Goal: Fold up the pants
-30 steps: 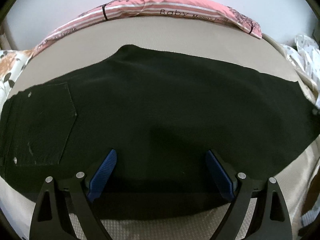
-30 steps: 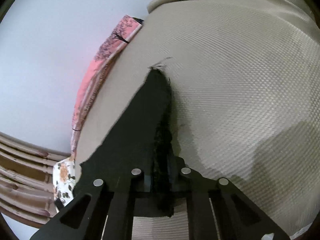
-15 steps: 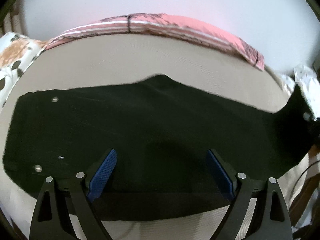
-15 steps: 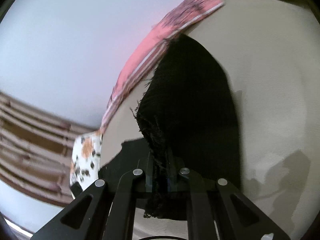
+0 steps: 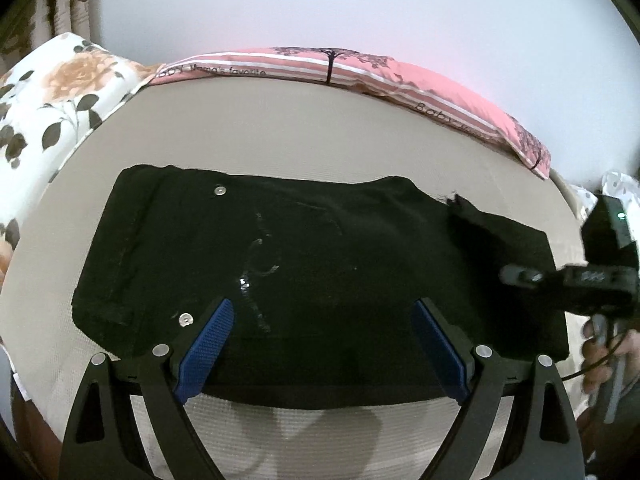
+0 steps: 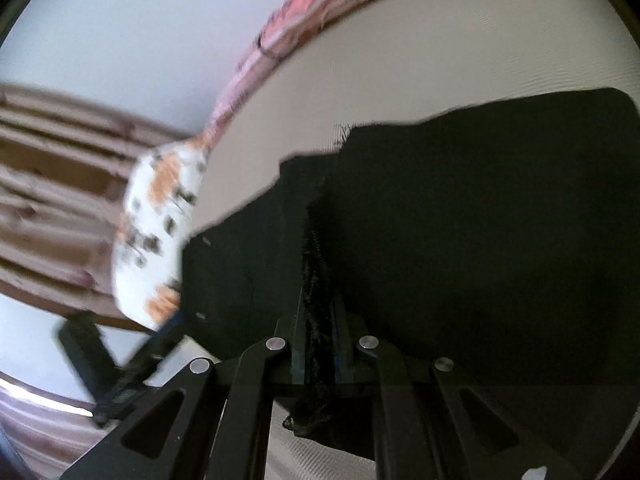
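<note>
Black pants point(image 5: 312, 248) lie on the beige bed point(image 5: 280, 132), waistband and rivets to the left. The leg end is doubled back over the right part, its frayed hem point(image 5: 456, 202) on top. My left gripper point(image 5: 324, 340) hovers open over the near edge of the pants, blue pads wide apart with nothing between them. My right gripper point(image 6: 318, 320) is shut on the frayed hem point(image 6: 316, 264), holding it above the dark cloth point(image 6: 480, 240). In the left wrist view the right gripper point(image 5: 510, 274) reaches in from the right edge, with a person's hand point(image 5: 600, 360) behind it.
A floral pillow point(image 5: 52, 112) sits at the bed's left end. A pink striped cushion point(image 5: 360, 76) runs along the far edge against a pale wall. The right wrist view is blurred; it shows the floral pillow point(image 6: 160, 232) and brown striped curtains point(image 6: 52, 168) at the left.
The right gripper has swept the leg hem across the bed, doubling the leg over the pants. The left gripper has drawn back and up; the waistband and rivets now show fully.
</note>
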